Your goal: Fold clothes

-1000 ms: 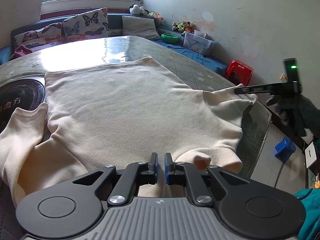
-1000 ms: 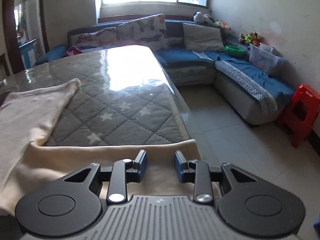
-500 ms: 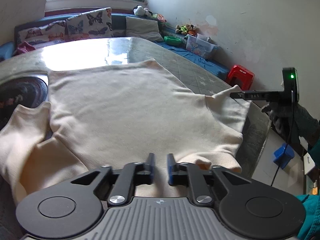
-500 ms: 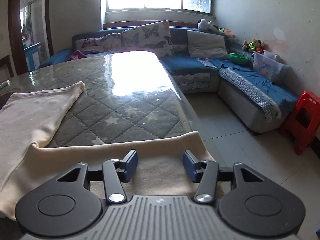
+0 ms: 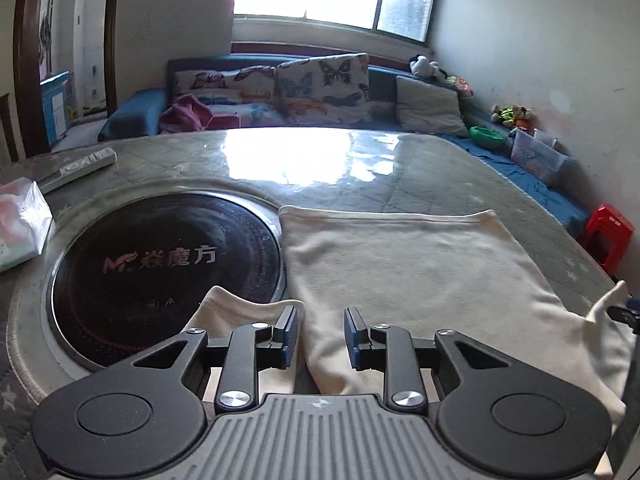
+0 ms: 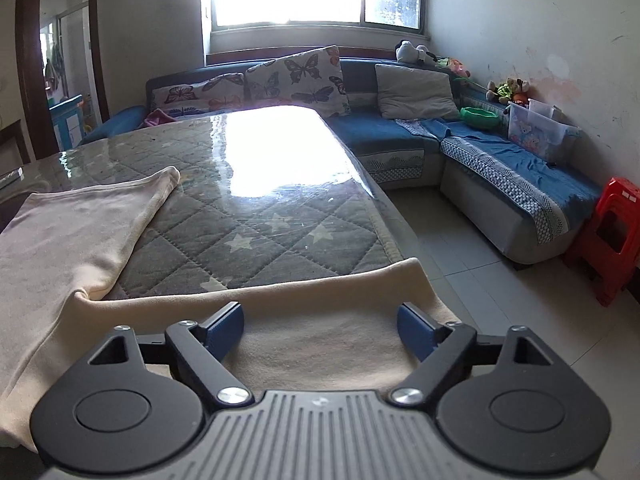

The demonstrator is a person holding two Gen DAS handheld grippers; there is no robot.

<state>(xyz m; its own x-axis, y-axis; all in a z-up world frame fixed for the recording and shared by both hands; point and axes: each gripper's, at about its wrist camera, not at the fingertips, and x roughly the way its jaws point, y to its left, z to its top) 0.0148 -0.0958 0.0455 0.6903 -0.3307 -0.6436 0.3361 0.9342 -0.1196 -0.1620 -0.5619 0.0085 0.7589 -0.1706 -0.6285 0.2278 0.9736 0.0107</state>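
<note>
My left gripper (image 5: 320, 336) apart, holding nothing | my right gripper (image 6: 320, 326) wide apart over near sleeve | cream sweater (image 5: 408, 268) flat on quilted table (image 6: 256, 216), right of hotplate (image 5: 164, 264) | soft, light, limp: pinch sleeve cuff.

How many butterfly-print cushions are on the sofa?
2, side by side on the sofa back under the window: the left butterfly cushion and the right butterfly cushion. The table may hide others lower down.
</note>
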